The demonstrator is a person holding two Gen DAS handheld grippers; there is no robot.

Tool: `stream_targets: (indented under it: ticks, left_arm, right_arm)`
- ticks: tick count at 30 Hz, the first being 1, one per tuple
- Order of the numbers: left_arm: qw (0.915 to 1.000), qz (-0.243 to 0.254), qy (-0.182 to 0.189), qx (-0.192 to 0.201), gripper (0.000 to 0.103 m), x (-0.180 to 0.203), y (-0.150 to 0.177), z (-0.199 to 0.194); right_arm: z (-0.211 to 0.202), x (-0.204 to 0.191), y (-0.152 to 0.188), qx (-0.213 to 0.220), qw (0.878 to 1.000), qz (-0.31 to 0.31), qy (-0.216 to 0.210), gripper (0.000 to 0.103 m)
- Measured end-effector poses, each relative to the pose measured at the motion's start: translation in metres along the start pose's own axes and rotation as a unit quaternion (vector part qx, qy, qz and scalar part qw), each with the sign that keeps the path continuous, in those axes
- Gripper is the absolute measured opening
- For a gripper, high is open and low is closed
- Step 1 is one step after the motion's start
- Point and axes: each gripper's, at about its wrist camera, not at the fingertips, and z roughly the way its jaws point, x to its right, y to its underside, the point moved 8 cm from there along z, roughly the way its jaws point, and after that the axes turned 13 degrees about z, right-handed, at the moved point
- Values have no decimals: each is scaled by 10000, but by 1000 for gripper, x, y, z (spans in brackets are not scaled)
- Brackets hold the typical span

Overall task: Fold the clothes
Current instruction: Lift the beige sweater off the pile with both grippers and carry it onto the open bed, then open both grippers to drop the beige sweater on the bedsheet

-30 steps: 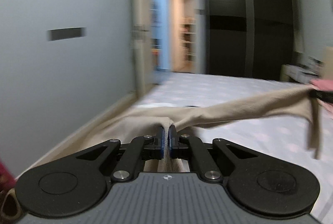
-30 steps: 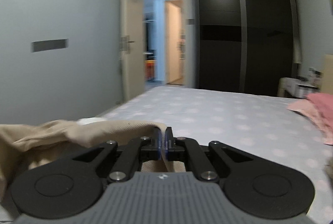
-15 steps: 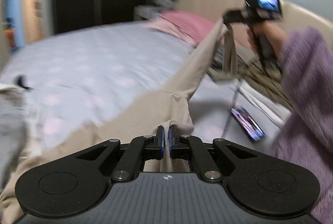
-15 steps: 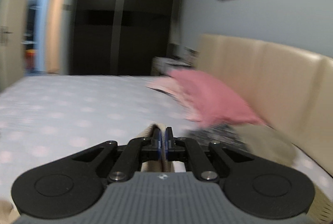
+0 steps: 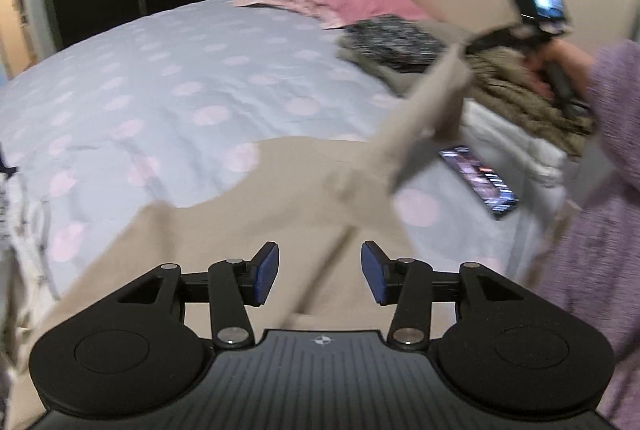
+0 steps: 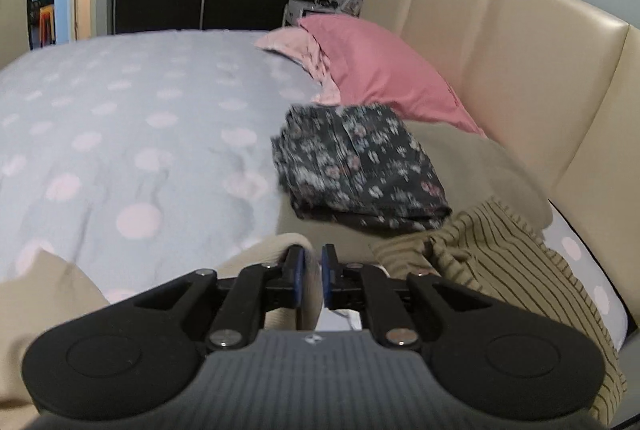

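Bed [image 5: 160, 102], left hand-held gripper [image 5: 320, 276] wide open, beige garment [image 5: 248, 214] below

Two grippers: the left gripper [image 5: 319, 276] and the right gripper [image 6: 310, 278]. One beige garment [image 5: 248, 226]. One pink pillow [image 6: 376, 70] at one o'clock. One floral folded garment [image 6: 356, 170]. One striped garment [image 6: 516, 270]. One phone [image 5: 480, 182] at three o'clock.
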Motion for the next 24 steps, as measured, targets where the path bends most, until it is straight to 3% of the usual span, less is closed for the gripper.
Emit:
stream_targets:
  ticks: [2,4,10,13,18,24]
  left_arm:
    - [9997,-91,-220,-87,45,-21,-1,5]
    - [9987,-155,-469,-148,46,-43,-1,9]
    - [9922,-408,-1123,-352,50,-110,6,24]
    - [9911,-480,-1146,-480,52,-135,16,41]
    - [9879,-535,-1288,-683,60,-165,35,65]
    - [9890,-662,-1000,-868,62,-178,58,94]
  right_arm:
    - [3,5,6,-18,9998,18,185,28]
    - [9,7,4,-22,9997,27,259,29]
    - [8,-21,-6,254,9995,-85,-160,46]
    - [15,-53,0,165,9970,-426,-626,54]
    - [33,-109,26,-333,9849,-998,-1372,57]
    - [60,-159,54,-848,9676,-1502,-1843,57]
